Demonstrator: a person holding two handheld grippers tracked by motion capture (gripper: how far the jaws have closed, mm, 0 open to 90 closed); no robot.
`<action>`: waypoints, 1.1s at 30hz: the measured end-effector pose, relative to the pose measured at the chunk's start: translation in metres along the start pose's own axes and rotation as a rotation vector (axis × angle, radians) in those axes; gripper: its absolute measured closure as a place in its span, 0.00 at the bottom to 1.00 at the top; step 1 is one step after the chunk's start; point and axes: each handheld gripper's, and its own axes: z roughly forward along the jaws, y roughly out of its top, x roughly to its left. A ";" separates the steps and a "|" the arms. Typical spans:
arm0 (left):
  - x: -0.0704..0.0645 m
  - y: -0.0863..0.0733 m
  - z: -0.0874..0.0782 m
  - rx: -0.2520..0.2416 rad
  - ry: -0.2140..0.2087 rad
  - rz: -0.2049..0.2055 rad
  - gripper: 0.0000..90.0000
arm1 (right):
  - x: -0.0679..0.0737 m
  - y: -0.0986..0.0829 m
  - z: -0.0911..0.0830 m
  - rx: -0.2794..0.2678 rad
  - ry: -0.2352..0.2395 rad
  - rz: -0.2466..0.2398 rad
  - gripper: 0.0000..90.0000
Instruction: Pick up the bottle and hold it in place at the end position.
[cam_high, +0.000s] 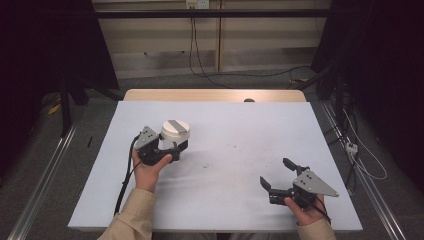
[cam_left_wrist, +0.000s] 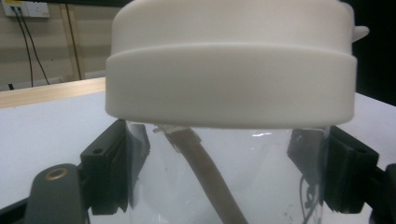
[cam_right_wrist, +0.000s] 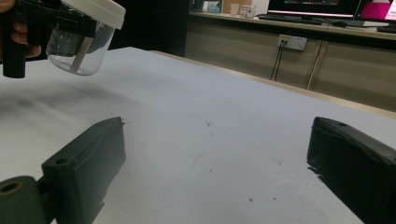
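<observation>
My left gripper (cam_high: 167, 150) clamps the clear jar (cam_high: 172, 142) tilted above the counter (cam_high: 225, 130), white lid (cam_high: 175, 131) up, while my right gripper (cam_high: 278, 175) gapes empty.

Clear jar (cam_high: 172, 141) with white lid, tilted, off the table, left of centre

Person wearing beige sleeves (cam_high: 131, 215); black left gripper (cam_high: 170, 148) and right gripper (cam_high: 276, 175) both carrying grey triangular plates, black cables trailing.
</observation>
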 end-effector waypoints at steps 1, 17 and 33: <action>0.000 0.000 0.000 0.000 0.000 0.000 0.21 | 0.000 0.000 0.000 0.000 0.000 -0.001 0.05; -0.003 0.001 0.020 0.007 -0.003 -0.006 0.21 | 0.000 0.000 0.000 0.000 0.003 -0.004 0.05; -0.008 0.003 0.040 0.018 -0.029 0.009 0.21 | 0.000 0.000 0.000 0.001 0.004 -0.005 0.05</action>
